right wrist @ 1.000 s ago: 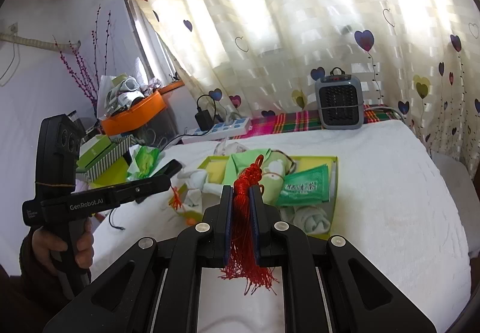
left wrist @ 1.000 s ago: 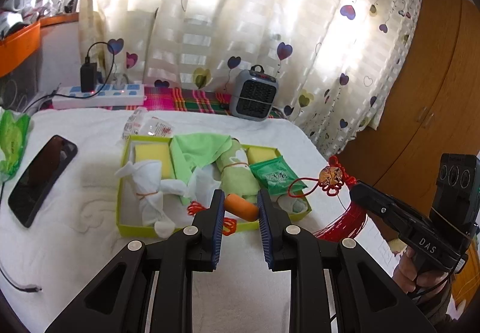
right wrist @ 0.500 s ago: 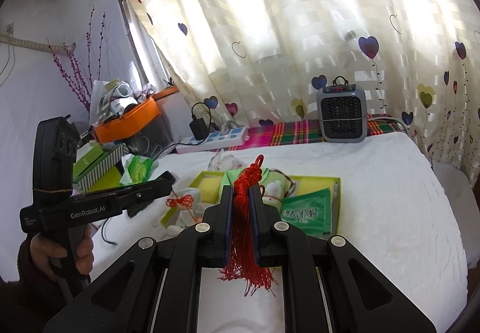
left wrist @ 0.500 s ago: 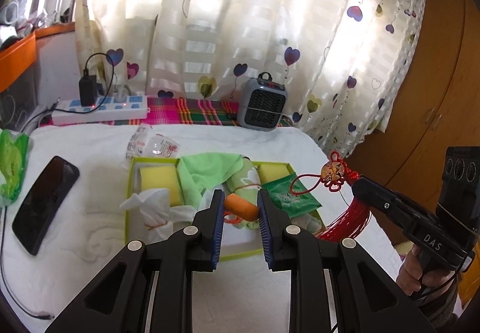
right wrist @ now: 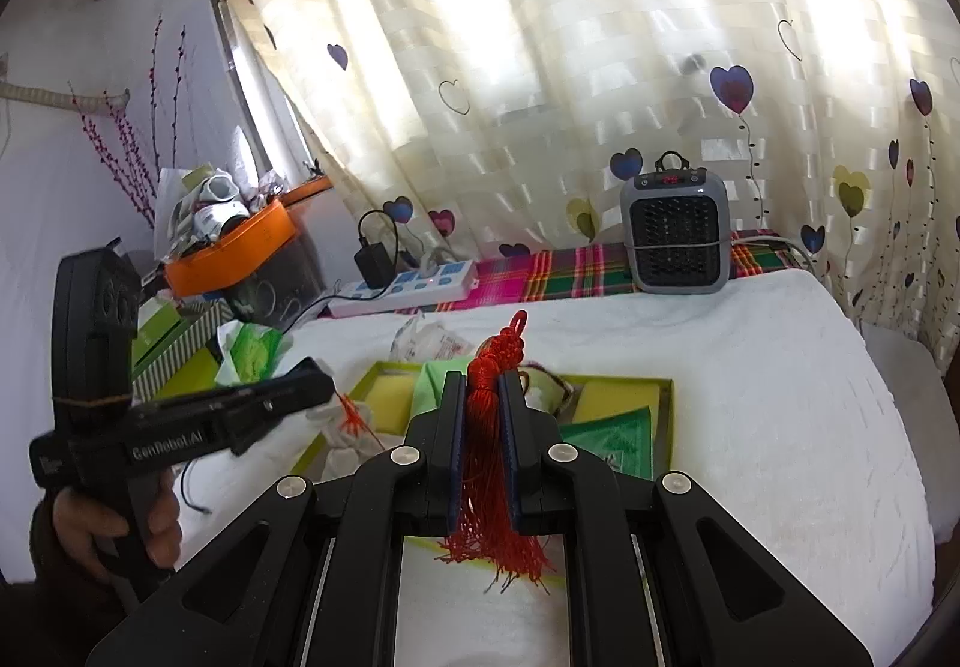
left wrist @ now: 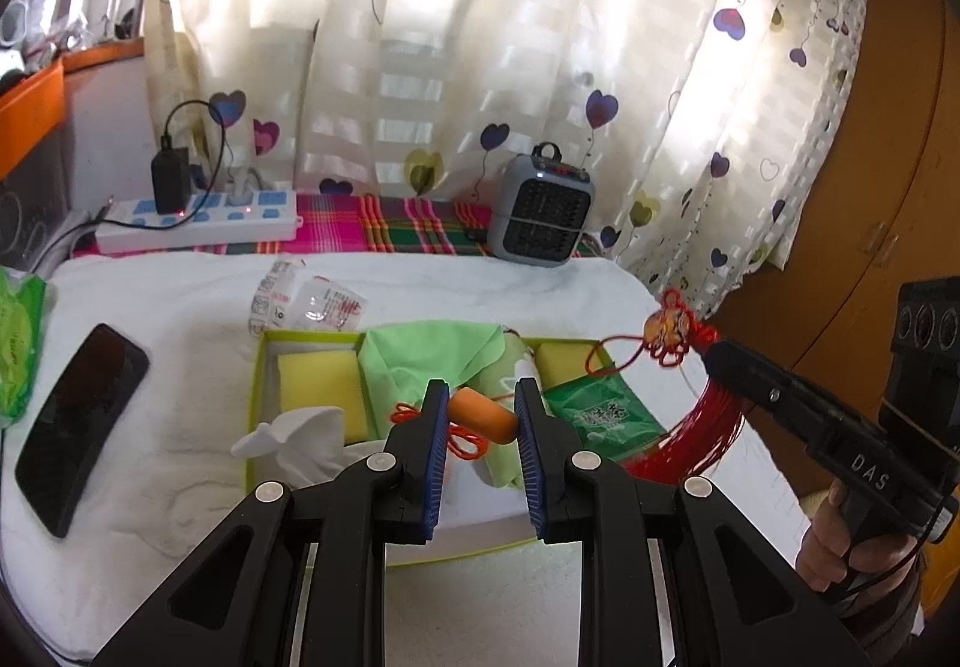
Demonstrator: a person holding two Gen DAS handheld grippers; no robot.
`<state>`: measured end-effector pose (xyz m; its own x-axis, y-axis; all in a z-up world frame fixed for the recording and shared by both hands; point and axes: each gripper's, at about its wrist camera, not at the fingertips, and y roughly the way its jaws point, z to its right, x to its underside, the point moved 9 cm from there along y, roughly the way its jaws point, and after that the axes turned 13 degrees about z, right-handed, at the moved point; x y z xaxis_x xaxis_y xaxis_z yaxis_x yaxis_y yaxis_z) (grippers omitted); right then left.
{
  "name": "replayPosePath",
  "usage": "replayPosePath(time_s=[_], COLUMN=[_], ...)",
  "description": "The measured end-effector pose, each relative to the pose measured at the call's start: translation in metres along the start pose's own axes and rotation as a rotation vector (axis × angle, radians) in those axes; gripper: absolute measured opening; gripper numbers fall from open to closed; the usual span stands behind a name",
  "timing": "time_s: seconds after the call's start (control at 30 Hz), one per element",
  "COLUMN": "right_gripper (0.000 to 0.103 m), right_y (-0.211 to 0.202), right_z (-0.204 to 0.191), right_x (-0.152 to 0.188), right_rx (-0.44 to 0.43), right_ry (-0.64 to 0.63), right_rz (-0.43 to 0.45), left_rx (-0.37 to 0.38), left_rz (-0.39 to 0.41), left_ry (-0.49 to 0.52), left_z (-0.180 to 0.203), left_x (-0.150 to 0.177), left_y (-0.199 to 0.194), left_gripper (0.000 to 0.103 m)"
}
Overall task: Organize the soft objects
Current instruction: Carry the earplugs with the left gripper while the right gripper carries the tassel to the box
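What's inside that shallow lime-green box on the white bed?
The lime-green box holds two yellow sponges, a green cloth, a green packet and white fabric. The grippers cover its near part.

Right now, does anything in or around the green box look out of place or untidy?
Mostly tidy, with two oddities. A white cloth bundle slumps over the left wall of the green box rather than lying inside. A crumpled clear wrapper lies loose on the white cover behind the box. Nothing looks spilled or damaged.
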<state>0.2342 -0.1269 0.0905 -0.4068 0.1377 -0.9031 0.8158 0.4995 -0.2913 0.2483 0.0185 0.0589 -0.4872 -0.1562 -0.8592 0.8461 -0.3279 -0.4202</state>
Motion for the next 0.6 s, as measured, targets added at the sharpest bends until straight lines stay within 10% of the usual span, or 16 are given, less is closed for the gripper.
replayPosePath(time_s=[0.6], right_gripper=[0.011], right_y=[0.048], right_z=[0.039], right_x=[0.041], right_rx=[0.074], right_ry=[0.042], right_rz=[-0.121], left_rx=[-0.05], left_rz=[-0.117], left_ry=[0.003], left_z=[-0.017], left_x=[0.039], left_y=[0.048], left_gripper=[0.021])
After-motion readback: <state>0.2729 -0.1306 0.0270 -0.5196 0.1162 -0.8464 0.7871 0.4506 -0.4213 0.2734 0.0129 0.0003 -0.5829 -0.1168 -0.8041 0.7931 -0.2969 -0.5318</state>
